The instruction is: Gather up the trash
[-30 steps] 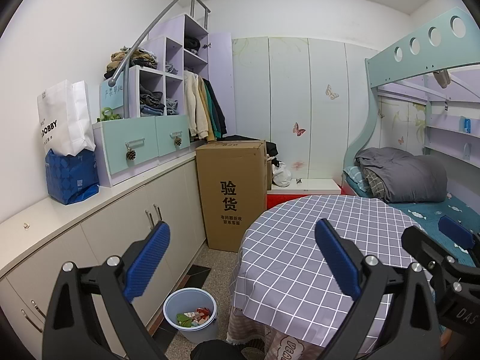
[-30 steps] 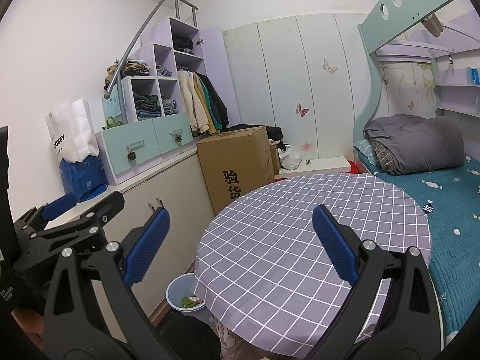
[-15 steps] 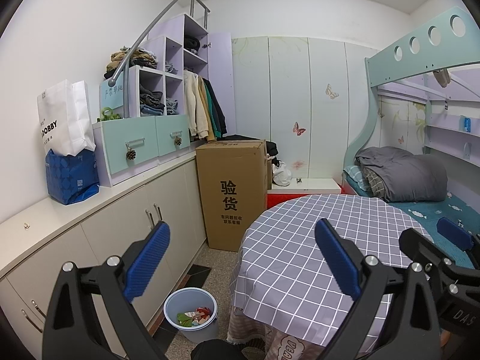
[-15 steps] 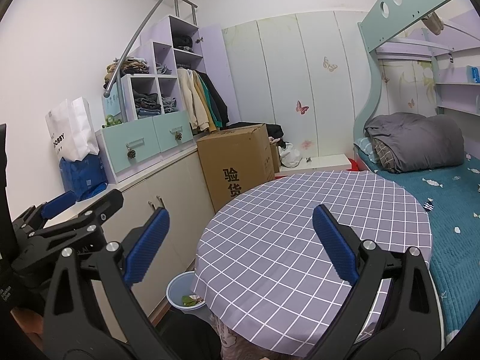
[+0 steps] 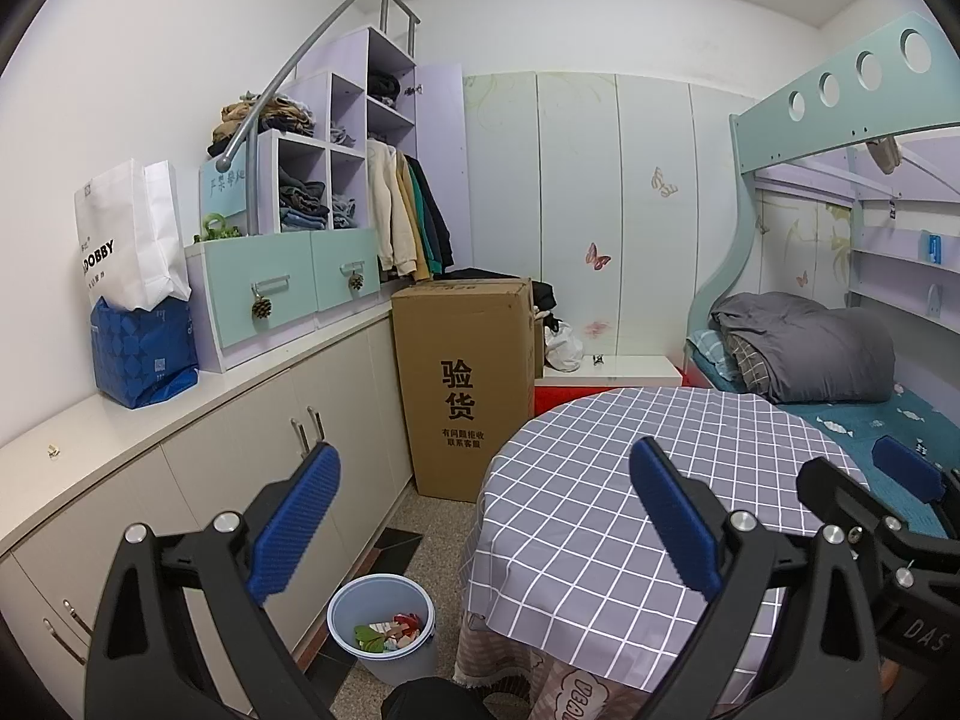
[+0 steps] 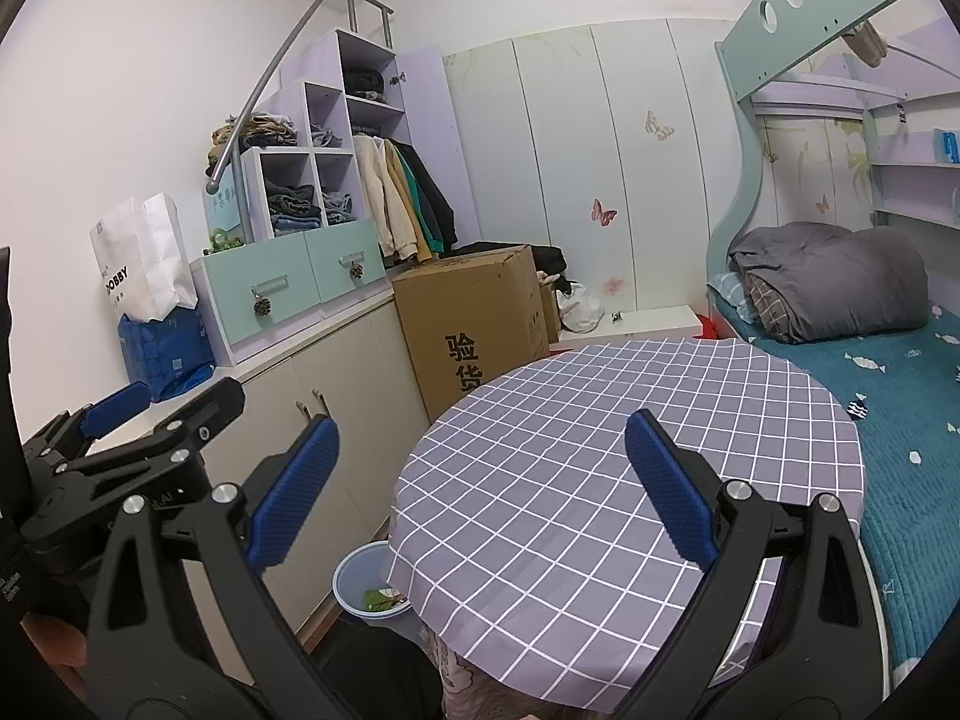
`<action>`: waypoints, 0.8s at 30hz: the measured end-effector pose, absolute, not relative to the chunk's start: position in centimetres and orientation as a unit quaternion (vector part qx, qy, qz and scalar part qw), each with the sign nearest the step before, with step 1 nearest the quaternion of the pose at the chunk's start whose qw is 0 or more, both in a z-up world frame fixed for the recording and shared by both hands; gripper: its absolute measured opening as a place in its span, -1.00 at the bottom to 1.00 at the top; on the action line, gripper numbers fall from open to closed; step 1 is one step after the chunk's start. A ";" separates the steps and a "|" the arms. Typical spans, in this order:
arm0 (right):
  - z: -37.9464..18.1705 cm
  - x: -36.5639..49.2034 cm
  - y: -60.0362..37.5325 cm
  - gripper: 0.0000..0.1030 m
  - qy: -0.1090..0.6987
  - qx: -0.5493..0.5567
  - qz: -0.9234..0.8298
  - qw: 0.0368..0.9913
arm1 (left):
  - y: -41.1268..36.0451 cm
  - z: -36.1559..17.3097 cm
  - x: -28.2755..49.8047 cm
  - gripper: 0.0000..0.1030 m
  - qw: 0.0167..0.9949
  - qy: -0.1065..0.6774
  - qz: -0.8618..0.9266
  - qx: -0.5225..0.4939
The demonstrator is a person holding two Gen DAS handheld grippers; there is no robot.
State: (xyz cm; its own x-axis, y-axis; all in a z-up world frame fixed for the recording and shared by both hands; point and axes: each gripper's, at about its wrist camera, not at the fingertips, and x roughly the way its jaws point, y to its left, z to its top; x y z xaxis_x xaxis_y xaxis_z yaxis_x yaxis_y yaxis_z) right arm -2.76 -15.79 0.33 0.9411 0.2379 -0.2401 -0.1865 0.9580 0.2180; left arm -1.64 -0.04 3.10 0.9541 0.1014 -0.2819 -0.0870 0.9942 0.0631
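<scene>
Here, at the bottom of each frame, the left gripper [image 5: 483,516] and right gripper [image 6: 480,495] are held wide apart and empty above the checked tablecloth [image 5: 630,504], which appears bare. Trash is seen only inside the blue bin [image 5: 382,627], lower centre; it would best be approached steeply. In the right view the bin [image 6: 360,585] is half hidden by the cloth.

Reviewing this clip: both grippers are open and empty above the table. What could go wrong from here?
1. The bin sits low between cabinet and tablecloth; in the right wrist view the table hides half of it, so a drop from that side might miss.
2. The left hand-held gripper and right hand-held gripper hover close together and may collide.
</scene>
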 end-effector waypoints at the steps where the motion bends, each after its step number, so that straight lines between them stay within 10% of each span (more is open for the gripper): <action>1: 0.3 -2.7 -15.8 0.83 0.133 0.097 0.108 0.981 | 0.0 3.1 -1.6 0.85 0.988 0.144 0.047 0.025; 24: -0.1 -2.9 -15.1 0.83 0.136 0.097 0.107 0.980 | 0.5 2.8 -1.7 0.85 0.988 0.146 0.045 0.028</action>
State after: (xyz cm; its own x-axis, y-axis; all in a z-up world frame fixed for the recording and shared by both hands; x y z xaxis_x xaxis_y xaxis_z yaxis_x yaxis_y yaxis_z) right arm -2.90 -15.08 -0.13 0.9397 0.2369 -0.2465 -0.1839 0.9581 0.2195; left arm -1.65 0.48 2.80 0.9536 0.0966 -0.2850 -0.0801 0.9944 0.0692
